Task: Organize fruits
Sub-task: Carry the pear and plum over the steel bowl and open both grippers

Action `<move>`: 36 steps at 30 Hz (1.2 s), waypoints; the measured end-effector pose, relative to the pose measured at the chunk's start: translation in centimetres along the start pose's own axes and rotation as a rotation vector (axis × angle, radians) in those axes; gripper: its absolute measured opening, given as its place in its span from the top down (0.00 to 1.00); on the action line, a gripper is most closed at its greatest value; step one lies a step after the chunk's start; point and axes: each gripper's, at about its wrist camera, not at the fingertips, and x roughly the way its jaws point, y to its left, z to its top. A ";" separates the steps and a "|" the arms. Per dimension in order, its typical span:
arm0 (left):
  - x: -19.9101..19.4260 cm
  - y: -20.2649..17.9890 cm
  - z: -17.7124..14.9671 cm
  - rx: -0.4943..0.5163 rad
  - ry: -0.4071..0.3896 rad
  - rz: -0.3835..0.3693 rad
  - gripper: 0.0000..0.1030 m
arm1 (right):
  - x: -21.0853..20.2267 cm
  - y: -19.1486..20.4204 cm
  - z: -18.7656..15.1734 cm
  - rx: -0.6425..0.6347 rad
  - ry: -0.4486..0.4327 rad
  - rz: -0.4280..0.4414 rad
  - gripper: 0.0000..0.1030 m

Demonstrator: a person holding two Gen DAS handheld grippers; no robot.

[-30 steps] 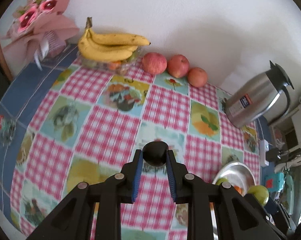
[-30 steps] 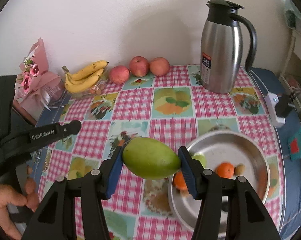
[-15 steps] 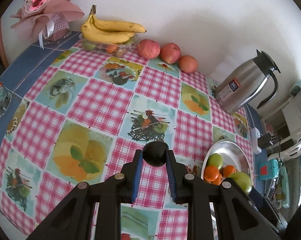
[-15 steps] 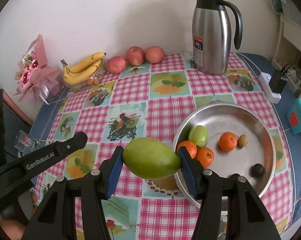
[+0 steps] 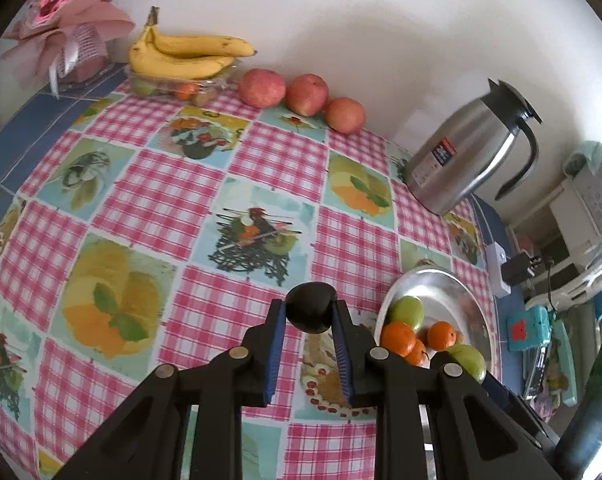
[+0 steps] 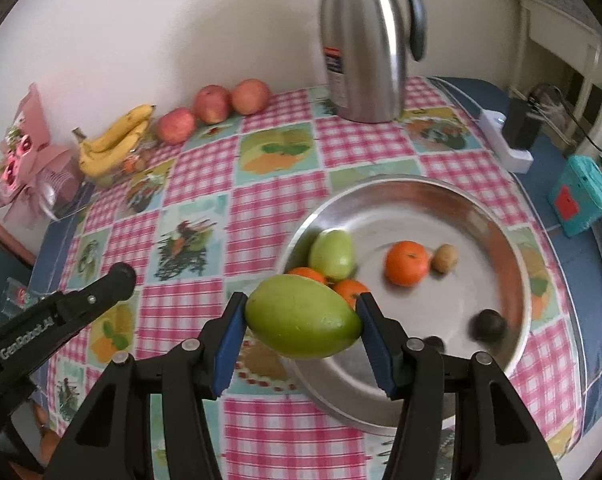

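bananas left of apples | jug behind bowl

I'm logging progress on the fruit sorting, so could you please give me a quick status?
Left gripper shut on dark round fruit. Right gripper shut on green mango, above metal bowl rim. Nothing blocking.

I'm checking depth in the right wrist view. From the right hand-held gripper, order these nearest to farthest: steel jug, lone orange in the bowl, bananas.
1. Lone orange: in the bowl, just beyond the right hand-held gripper.
2. Steel jug: straight ahead, at the table's far edge.
3. Bananas: far left, by the wall; close to the jug in range, so that order is less sure.
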 end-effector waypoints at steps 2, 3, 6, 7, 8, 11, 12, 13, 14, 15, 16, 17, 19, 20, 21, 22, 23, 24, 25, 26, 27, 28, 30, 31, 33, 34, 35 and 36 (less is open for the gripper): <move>0.5 -0.6 -0.3 0.014 0.015 -0.016 0.75 | 0.2 -0.7 -0.2 0.003 0.005 -0.021 0.45; 0.7 -1.0 -0.5 0.026 0.022 -0.020 0.76 | 0.3 -1.1 -0.2 0.007 0.010 -0.030 0.45; 1.4 -2.4 -1.1 0.068 0.046 -0.035 0.75 | 0.7 -2.2 -0.5 0.030 0.022 -0.044 0.45; 1.5 -2.7 -1.2 0.072 0.052 -0.040 0.75 | 0.8 -2.4 -0.6 0.034 0.026 -0.051 0.45; 1.8 -3.0 -1.3 0.077 0.062 -0.045 0.75 | 0.9 -2.7 -0.6 0.038 0.030 -0.060 0.45; 2.6 -3.7 -1.9 0.081 0.101 -0.076 0.75 | 1.0 -3.6 -0.9 0.053 0.038 -0.071 0.45; 2.8 -3.9 -2.0 0.081 0.109 -0.084 0.75 | 1.0 -4.1 -0.9 0.063 0.040 -0.070 0.45; 2.9 -4.1 -2.2 0.085 0.118 -0.094 0.75 | 1.0 -4.5 -0.9 0.071 0.039 -0.072 0.45; 3.1 -4.4 -2.4 0.091 0.132 -0.109 0.76 | 1.0 -4.9 -0.9 0.082 0.039 -0.075 0.45; 3.3 -4.7 -2.6 0.097 0.141 -0.117 0.75 | 0.9 -5.4 -1.0 0.094 0.037 -0.082 0.45; 3.5 -5.0 -2.9 0.106 0.153 -0.130 0.75 | 0.9 -5.9 -1.0 0.104 0.036 -0.089 0.45; 3.6 -5.3 -3.0 0.112 0.161 -0.138 0.75 | 0.9 -6.3 -1.0 0.113 0.037 -0.096 0.45; 4.0 -5.8 -3.4 0.125 0.180 -0.153 0.75 | 1.0 -7.3 -1.2 0.133 0.043 -0.112 0.45; 4.3 -6.2 -3.6 0.131 0.190 -0.156 0.75 | 1.1 -7.8 -1.3 0.143 0.048 -0.114 0.45; 4.5 -6.4 -3.8 0.138 0.197 -0.155 0.75 | 1.2 -8.2 -1.3 0.152 0.052 -0.113 0.45; 4.7 -6.7 -4.0 0.147 0.205 -0.156 0.75 | 1.2 -8.5 -1.3 0.159 0.055 -0.113 0.45; 4.9 -6.8 -4.1 0.150 0.211 -0.159 0.75 | 1.2 -8.7 -1.4 0.164 0.055 -0.114 0.45; 5.0 -7.0 -4.3 0.155 0.220 -0.163 0.75 | 1.2 -9.0 -1.4 0.168 0.056 -0.118 0.45; 5.2 -7.2 -4.4 0.159 0.228 -0.168 0.75 | 1.1 -9.2 -1.4 0.171 0.056 -0.123 0.45; 5.4 -7.5 -4.6 0.165 0.239 -0.173 0.76 | 1.1 -9.4 -1.4 0.175 0.055 -0.123 0.45; 5.6 -7.6 -4.8 0.171 0.245 -0.175 0.76 | 1.1 -9.5 -1.5 0.180 0.056 -0.121 0.45; 5.7 -7.9 -5.0 0.180 0.251 -0.175 0.75 | 1.2 -9.6 -1.5 0.184 0.057 -0.118 0.45; 5.9 -8.2 -5.2 0.190 0.259 -0.176 0.75 | 1.4 -9.6 -1.4 0.185 0.058 -0.113 0.45; 6.2 -8.4 -5.4 0.191 0.267 -0.180 0.75 | 1.5 -9.6 -1.4 0.184 0.060 -0.111 0.44; 6.5 -8.5 -5.4 0.183 0.274 -0.193 0.75 | 1.8 -9.5 -1.4 0.186 0.061 -0.103 0.44; 6.7 -8.5 -5.5 0.176 0.279 -0.207 0.75 | 1.9 -9.5 -1.3 0.186 0.061 -0.102 0.44; 6.9 -8.5 -5.4 0.172 0.284 -0.211 0.75 | 2.0 -9.5 -1.3 0.186 0.062 -0.101 0.44; 7.1 -8.5 -5.4 0.171 0.287 -0.211 0.76 | 2.1 -9.4 -1.3 0.184 0.062 -0.099 0.44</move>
